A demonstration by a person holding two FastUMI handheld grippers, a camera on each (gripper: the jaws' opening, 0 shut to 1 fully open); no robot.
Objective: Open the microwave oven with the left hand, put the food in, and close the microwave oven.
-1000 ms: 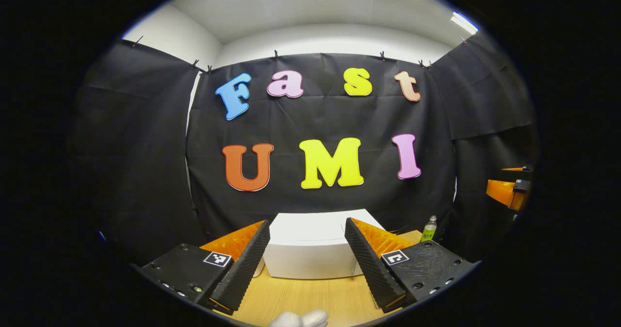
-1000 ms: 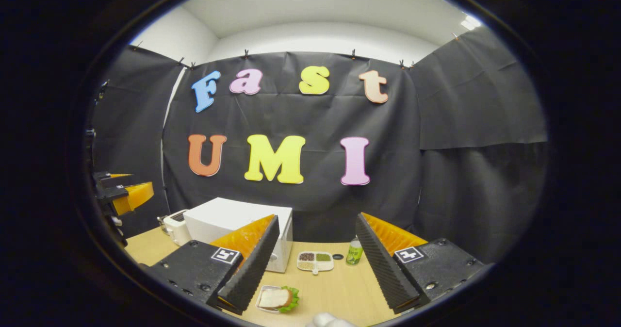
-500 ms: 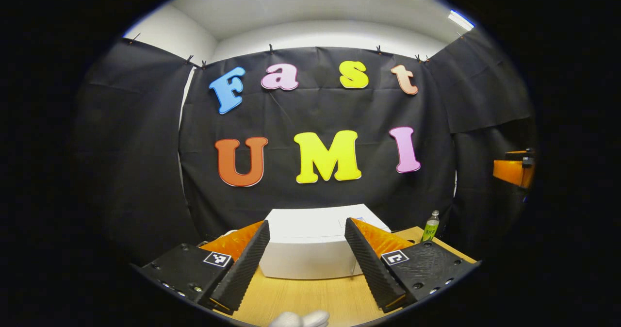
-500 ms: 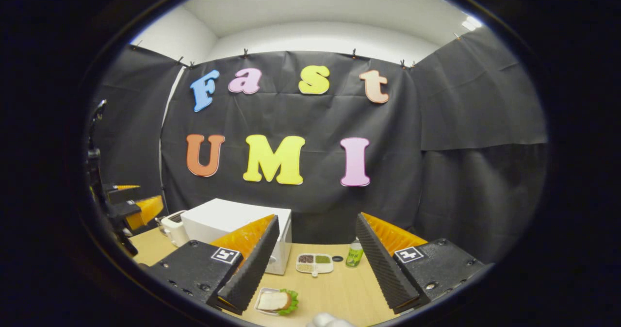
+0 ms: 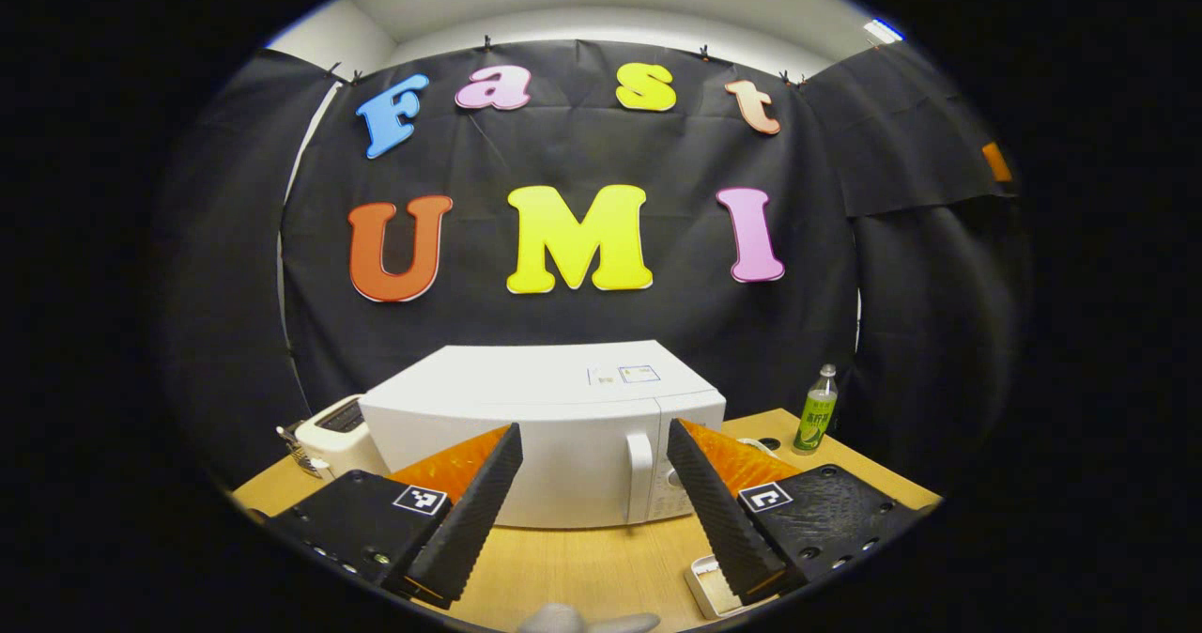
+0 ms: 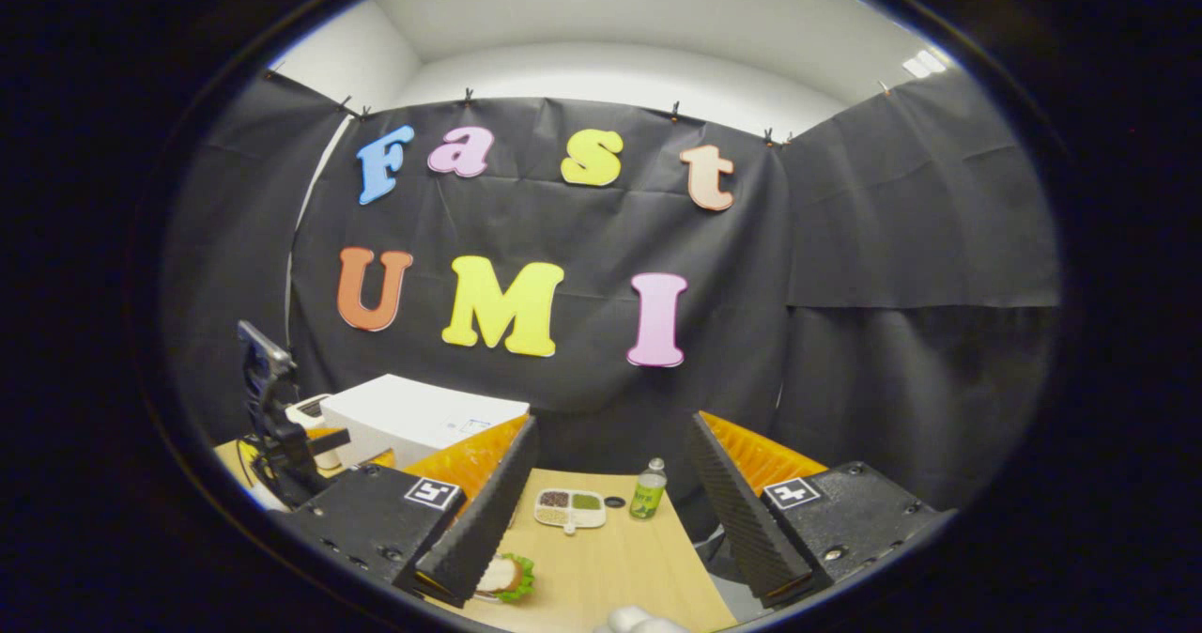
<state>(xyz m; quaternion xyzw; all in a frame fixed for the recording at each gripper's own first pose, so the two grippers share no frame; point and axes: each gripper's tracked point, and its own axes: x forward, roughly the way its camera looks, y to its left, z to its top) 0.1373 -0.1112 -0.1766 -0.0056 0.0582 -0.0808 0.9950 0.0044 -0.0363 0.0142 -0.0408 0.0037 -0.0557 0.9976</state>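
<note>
Ahead in the left gripper view, a wooden tabletop (image 5: pixel 601 567) carries one white microwave (image 5: pixel 535 445), door shut, before the black cloth wall. One toaster (image 5: pixel 324 431) sits left of the microwave, one green bottle (image 5: pixel 815 412) right of it. The left gripper (image 5: pixel 593 501) has its fingers apart, empty.

In the right gripper view, one sandwich (image 6: pixel 505 577) lies in front of the microwave (image 6: pixel 413 417); one divided dish (image 6: pixel 569 509) and the bottle (image 6: pixel 647 490) stand to the microwave's right. The right gripper (image 6: pixel 606 511) is spread, empty.

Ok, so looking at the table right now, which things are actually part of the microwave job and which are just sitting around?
Part of the job:
- microwave, door shut, with its handle
- sandwich on its small tray
- left gripper, fingers apart
- right gripper, fingers apart

Just lying about:
- toaster
- green bottle
- divided dish of grains
</note>
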